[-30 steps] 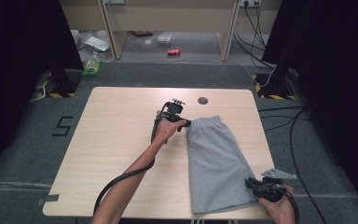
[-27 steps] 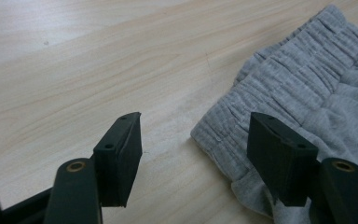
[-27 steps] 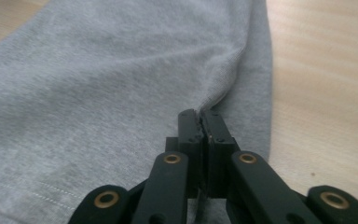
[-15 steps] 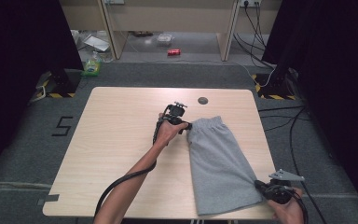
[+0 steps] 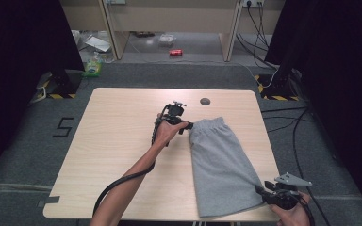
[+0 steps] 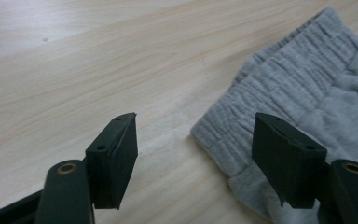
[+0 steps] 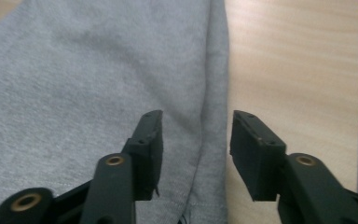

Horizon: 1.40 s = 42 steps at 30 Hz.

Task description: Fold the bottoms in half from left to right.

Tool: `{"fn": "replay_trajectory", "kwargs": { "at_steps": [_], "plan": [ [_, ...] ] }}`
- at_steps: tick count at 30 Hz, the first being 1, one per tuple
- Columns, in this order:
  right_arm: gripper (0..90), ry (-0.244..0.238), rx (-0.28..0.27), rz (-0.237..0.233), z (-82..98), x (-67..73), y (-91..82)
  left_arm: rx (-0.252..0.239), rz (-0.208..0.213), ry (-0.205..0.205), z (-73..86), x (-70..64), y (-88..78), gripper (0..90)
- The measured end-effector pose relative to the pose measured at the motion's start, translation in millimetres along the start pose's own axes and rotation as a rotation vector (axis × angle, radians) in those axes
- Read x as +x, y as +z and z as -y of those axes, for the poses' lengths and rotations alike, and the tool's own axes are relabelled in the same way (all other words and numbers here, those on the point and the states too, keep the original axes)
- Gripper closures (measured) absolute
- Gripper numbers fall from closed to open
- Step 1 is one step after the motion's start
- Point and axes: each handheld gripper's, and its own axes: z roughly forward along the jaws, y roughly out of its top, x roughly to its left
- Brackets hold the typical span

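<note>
Grey folded shorts [image 5: 221, 165] lie flat on the right half of the wooden table [image 5: 122, 141], waistband [image 6: 289, 88] toward the far side. My left gripper [image 5: 187, 126] sits at the waistband's left corner. Its jaws [image 6: 193, 135] have just been opening and stand apart, with the corner of the cloth between them, not pressed. My right gripper [image 5: 261, 192] is at the near right hem by the table's front edge. Its jaws [image 7: 196, 126] have just been opening too; the folded hem edge [image 7: 212, 116] lies loose between them.
A dark round grommet [image 5: 205, 101] sits in the tabletop beyond the shorts. The left half of the table is bare wood. On the floor behind are a red can [image 5: 175, 52], a green bottle [image 5: 93, 66] and cables [image 5: 283, 117] at the right.
The right gripper's jaws have opened and let go of the hem, which now lies flat. The left hand has stayed at the waistband corner.
</note>
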Motion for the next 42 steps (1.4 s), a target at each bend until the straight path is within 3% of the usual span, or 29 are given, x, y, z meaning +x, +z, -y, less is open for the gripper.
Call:
{"fn": "replay_trajectory", "kwargs": {
  "at_steps": [5, 12, 14, 16, 17, 22, 26, 30, 34, 39, 42],
  "plan": [
    [50.6, 0.022, 0.028, 0.015, 4.1, -2.7, 6.6, 0.01, 0.038, -0.054, 1.3, -8.3, 9.8, 25.7],
    [51.3, 0.019, 0.034, 0.013, 6.7, -2.7, 11.1, 0.049, 0.011, -0.069, 4.1, -13.8, 28.6, 22.5],
    [51.7, 0.011, 0.037, 0.017, 6.1, -2.2, 11.5, 0.056, 0.022, -0.084, 6.9, -12.0, 34.2, 23.2],
    [52.0, 0.009, 0.04, 0.015, 6.0, -0.9, 11.5, 0.042, 0.035, -0.077, 7.7, -12.4, 35.9, 27.7],
    [52.5, 0.008, 0.039, 0.014, 6.2, -0.4, 11.5, 0.044, 0.067, -0.079, 7.6, -13.1, 35.5, 34.9],
    [56.1, -0.008, 0.039, 0.016, 6.2, 1.1, 11.7, 0.008, 0.055, -0.057, 8.3, -14.8, 32.7, 59.9],
    [63.2, -0.019, 0.047, 0.003, 5.4, 4.5, 12.5, -0.016, 0.061, -0.058, 9.8, -9.8, 29.5, 72.4],
    [75.8, -0.029, 0.042, -0.048, 2.9, 8.4, 17.0, -0.021, 0.033, -0.027, 6.7, -4.7, 25.8, 74.4],
    [79.8, -0.015, 0.048, -0.085, -3.6, 15.2, 24.9, -0.003, -0.001, 0.014, 2.3, 4.6, 20.1, 74.5],
    [80.8, -0.02, 0.051, -0.149, -17.5, 31.6, 43.2, 0.013, -0.049, 0.034, -0.4, 28.6, 10.0, 74.5],
    [80.9, -0.055, 0.061, -0.175, -28.5, 47.0, 55.9, 0.016, -0.061, 0.023, 1.1, 48.5, 3.3, 74.4]
  ]
}}
